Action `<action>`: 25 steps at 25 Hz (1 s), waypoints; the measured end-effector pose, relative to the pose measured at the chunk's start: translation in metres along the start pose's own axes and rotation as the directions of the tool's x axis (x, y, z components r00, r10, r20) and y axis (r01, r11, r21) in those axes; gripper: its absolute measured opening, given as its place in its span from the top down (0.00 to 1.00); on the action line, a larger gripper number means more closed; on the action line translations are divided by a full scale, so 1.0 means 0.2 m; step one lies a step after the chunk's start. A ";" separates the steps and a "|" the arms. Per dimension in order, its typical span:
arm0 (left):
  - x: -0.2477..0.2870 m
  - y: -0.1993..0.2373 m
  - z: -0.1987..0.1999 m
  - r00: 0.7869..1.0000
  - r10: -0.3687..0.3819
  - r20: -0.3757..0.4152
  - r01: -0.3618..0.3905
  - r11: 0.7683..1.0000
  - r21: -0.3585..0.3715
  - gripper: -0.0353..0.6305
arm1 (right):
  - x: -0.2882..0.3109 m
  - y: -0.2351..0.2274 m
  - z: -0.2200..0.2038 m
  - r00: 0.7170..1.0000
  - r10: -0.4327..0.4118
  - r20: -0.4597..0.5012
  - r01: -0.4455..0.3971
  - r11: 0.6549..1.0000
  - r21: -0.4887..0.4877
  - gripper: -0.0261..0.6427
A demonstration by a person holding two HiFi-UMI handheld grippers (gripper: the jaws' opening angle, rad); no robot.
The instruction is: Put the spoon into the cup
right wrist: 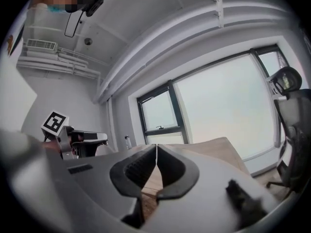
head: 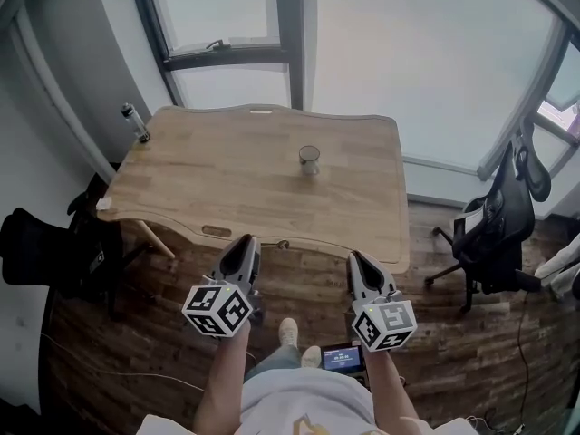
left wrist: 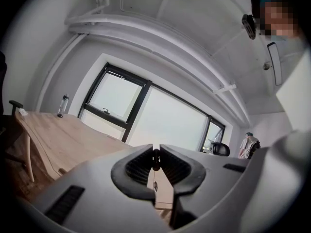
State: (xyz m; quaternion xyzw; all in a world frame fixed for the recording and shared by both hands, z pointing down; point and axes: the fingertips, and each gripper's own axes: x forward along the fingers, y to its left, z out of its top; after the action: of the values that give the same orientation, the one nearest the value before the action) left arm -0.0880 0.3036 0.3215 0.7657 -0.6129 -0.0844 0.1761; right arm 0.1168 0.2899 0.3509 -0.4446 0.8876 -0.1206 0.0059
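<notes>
Nothing seems done yet: left claw (head: 246, 242) and right claw (head: 357, 258) are pressed together, empty; the glass cup (head: 310, 159) stands well ahead; no spoon visible.

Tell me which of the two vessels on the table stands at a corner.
The bottle, upright at the far left corner of the table; the glass cup stands near the middle.

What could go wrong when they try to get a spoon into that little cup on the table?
1. The left gripper pinches only a thin dark thing, perhaps the spoon's handle; so slight a hold might slip or twist.
2. The cup is small and stands alone on the table, with the right gripper shut and away from it, so a nudge could topple it.
</notes>
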 end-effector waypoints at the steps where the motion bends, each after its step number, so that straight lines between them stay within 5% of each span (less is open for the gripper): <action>1: 0.01 0.00 0.00 1.000 0.000 0.004 0.000 1.000 -0.001 0.87 | 0.00 0.00 0.01 1.000 0.005 -0.002 -0.005 1.000 -0.008 0.91; 5: 0.04 0.01 0.01 1.000 0.000 0.012 0.000 1.000 0.000 0.87 | 0.03 -0.02 0.00 1.000 -0.010 -0.029 0.008 0.997 -0.072 0.92; 10: 0.13 0.03 -0.01 1.000 0.009 -0.007 -0.009 0.999 0.034 0.87 | 0.07 -0.12 0.01 0.999 -0.035 0.020 0.033 0.997 0.064 0.92; 15: 0.23 0.10 -0.01 1.000 0.011 -0.007 -0.011 1.000 0.019 0.87 | 0.19 -0.21 0.00 0.997 -0.073 -0.020 0.073 0.997 -0.025 0.92; 25: 0.70 0.34 -0.01 0.999 0.004 -0.037 -0.005 1.000 -0.021 0.87 | 0.65 -0.41 -0.02 0.992 -0.107 -0.066 0.104 0.994 -0.033 0.91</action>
State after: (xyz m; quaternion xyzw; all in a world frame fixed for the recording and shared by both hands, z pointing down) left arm -0.1169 0.1553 0.3617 0.7639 -0.6102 -0.0764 0.1956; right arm 0.1029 0.1413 0.3855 -0.4866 0.8642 -0.1225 -0.0371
